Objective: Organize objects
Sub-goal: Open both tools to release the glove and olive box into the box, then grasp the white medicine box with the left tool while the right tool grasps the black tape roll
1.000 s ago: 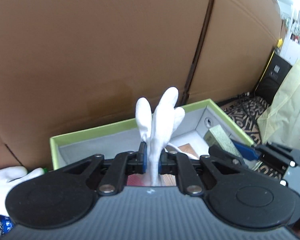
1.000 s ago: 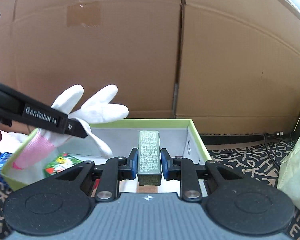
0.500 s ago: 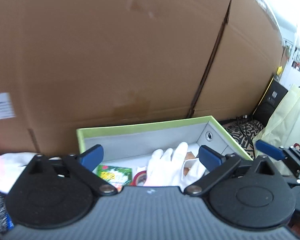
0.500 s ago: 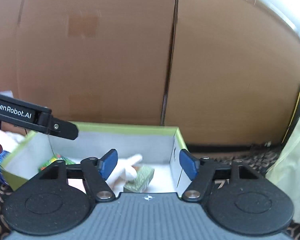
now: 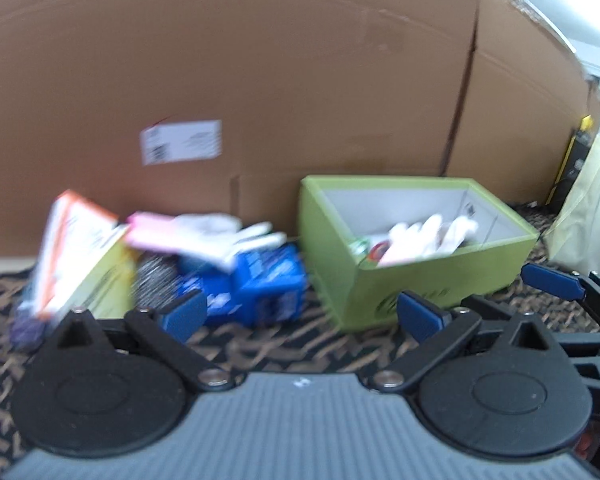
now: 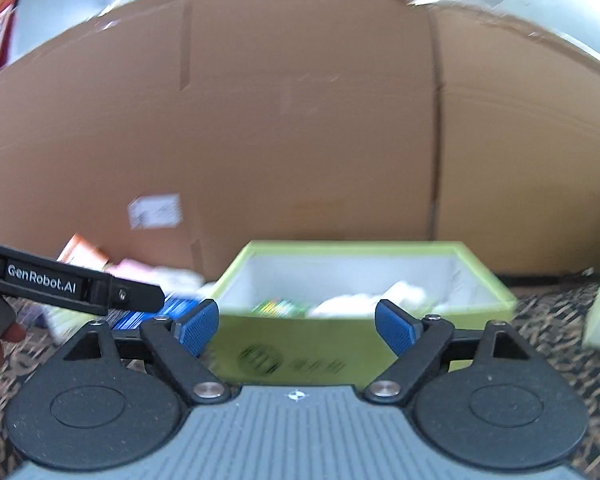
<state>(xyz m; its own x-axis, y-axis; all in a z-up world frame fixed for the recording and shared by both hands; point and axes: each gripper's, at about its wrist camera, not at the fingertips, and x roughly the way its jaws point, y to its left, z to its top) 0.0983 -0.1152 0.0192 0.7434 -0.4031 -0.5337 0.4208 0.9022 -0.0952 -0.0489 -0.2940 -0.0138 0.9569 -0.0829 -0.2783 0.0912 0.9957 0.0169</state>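
With both tongs, left [image 5: 300,314] and right [image 6: 296,326], wide and empty, the right's jaws having just opened, and one white glove [image 5: 428,236] in the green box [image 5: 432,288], we should approach the second glove [image 5: 220,236] squarely atop the blue packet [image 5: 260,284].

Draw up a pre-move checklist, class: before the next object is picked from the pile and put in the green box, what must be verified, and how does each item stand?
1. Left claw open, nothing between its pads: ok.
2. Right claw open and empty, its jaws just opening: ok.
3. White glove lies inside the green box: ok.
4. Pile still holds a blue pack and a second glove: ok.
5. Room left in box: cannot tell.
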